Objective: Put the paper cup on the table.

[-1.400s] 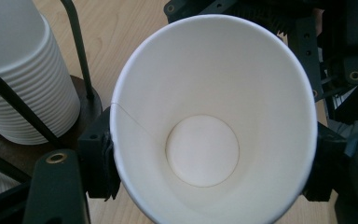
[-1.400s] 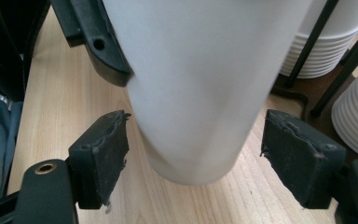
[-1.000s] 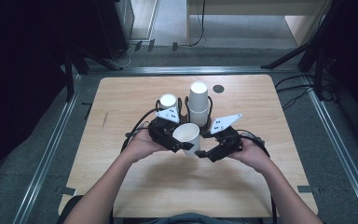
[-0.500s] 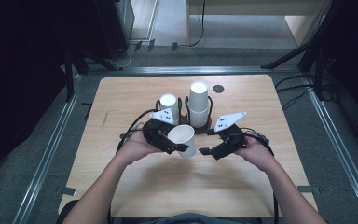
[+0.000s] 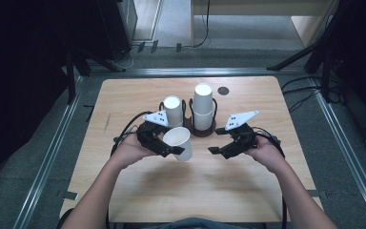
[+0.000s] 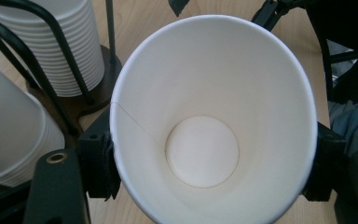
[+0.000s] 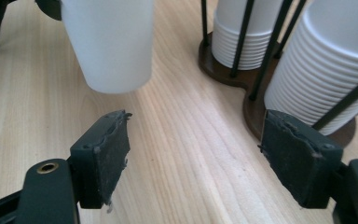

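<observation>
Between left claw (image 6: 205, 186) pads: paper cup (image 6: 214, 121), gripped; right claw (image 7: 196, 163) wide, empty.

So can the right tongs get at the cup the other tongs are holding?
Probably yes. The right tongs stand open, and only bare table lies between them and the paper cup held in the left tongs.

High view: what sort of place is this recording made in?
Probably a lab or recording rig, not a home: a bare wooden table framed by metal floor rails, with cables trailing around it and stand legs at the dim edges.
</observation>
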### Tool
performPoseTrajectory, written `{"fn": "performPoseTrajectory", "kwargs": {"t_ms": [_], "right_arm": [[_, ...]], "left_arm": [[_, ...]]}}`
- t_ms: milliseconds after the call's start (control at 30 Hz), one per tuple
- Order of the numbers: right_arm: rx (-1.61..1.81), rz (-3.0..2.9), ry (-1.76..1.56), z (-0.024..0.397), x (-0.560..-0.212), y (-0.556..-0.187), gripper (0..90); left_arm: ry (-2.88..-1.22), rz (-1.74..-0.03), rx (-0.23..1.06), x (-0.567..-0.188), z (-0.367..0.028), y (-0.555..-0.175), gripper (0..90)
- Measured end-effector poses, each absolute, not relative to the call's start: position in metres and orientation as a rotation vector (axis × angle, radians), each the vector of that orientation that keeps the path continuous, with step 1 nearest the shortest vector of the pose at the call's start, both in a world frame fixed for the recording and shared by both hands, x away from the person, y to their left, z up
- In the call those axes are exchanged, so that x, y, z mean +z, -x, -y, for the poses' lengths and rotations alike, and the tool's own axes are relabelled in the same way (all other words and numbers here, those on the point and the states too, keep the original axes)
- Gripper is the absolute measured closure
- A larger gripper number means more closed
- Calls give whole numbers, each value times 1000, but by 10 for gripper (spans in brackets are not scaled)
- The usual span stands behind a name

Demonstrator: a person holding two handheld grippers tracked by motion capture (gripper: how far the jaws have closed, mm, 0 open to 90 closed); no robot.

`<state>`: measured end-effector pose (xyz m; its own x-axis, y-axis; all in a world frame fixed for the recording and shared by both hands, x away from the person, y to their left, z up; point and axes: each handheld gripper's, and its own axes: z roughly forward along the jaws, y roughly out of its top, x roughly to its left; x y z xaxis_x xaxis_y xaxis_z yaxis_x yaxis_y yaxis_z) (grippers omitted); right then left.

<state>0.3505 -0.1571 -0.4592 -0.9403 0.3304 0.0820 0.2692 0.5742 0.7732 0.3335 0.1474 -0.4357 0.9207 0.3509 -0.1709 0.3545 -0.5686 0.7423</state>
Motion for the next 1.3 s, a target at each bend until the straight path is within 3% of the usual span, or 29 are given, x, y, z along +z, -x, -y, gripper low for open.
{"fn": "performPoseTrajectory", "kwargs": {"t_ms": [1300], "right_arm": [[1288,-2676,-633,181,-463,-367,238]], "left_arm": [[-2214,-695,60,-439,-229,-350,252]]}}
